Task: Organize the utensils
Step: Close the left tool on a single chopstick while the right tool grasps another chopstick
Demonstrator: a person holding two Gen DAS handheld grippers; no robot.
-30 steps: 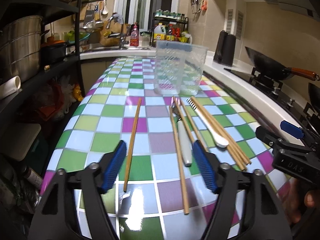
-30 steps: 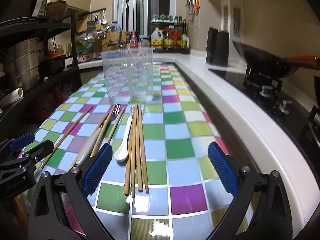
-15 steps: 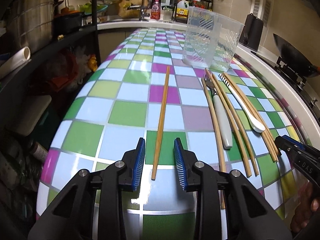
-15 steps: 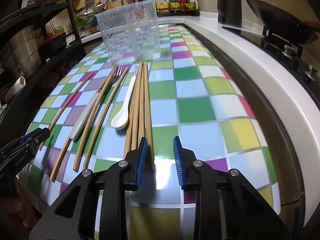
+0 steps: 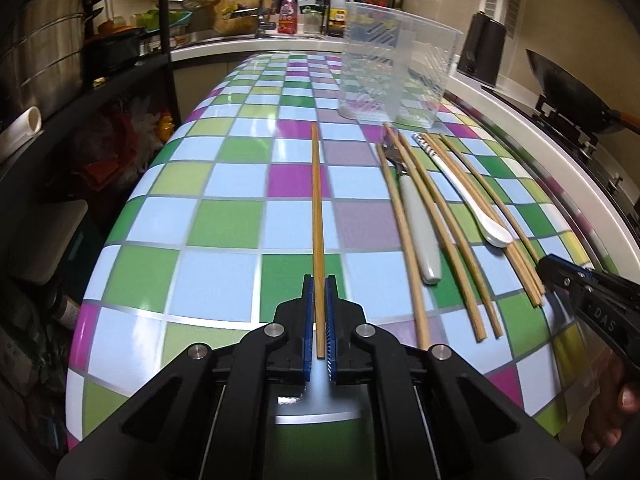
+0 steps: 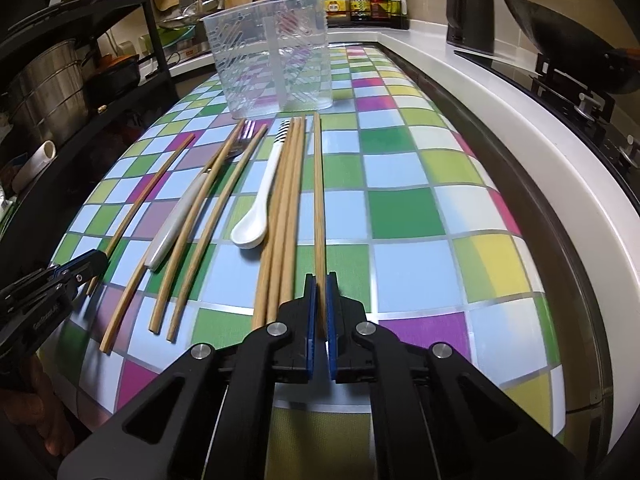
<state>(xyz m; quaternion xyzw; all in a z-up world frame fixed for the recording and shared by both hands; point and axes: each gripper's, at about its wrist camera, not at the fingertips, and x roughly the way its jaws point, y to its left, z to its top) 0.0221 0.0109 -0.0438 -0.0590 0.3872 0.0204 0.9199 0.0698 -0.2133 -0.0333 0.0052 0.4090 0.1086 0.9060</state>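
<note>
Wooden chopsticks, a fork and a spoon lie on a checkered table. My left gripper [image 5: 319,280] is shut on the near end of a lone chopstick [image 5: 317,208] at the left. My right gripper [image 6: 319,278] is shut on the near end of the rightmost chopstick [image 6: 318,192], beside a bundle of chopsticks [image 6: 286,208]. Between them lie a white-handled fork [image 5: 418,220], a white spoon [image 6: 258,200] and more chopsticks [image 5: 452,232]. A clear plastic container [image 6: 274,56] with a divider stands upright behind the utensils. The left view shows the right gripper [image 5: 576,284] at its right edge.
A black shelf rack with steel pots [image 5: 44,52] stands left of the table. A white counter edge [image 6: 520,120] and a stove with a wok [image 5: 568,96] run along the right. A sink and bottles [image 5: 288,16] are at the back.
Both grippers have come down toward the table and closed from wide open, the left onto the lone chopstick, the right onto the rightmost chopstick.
</note>
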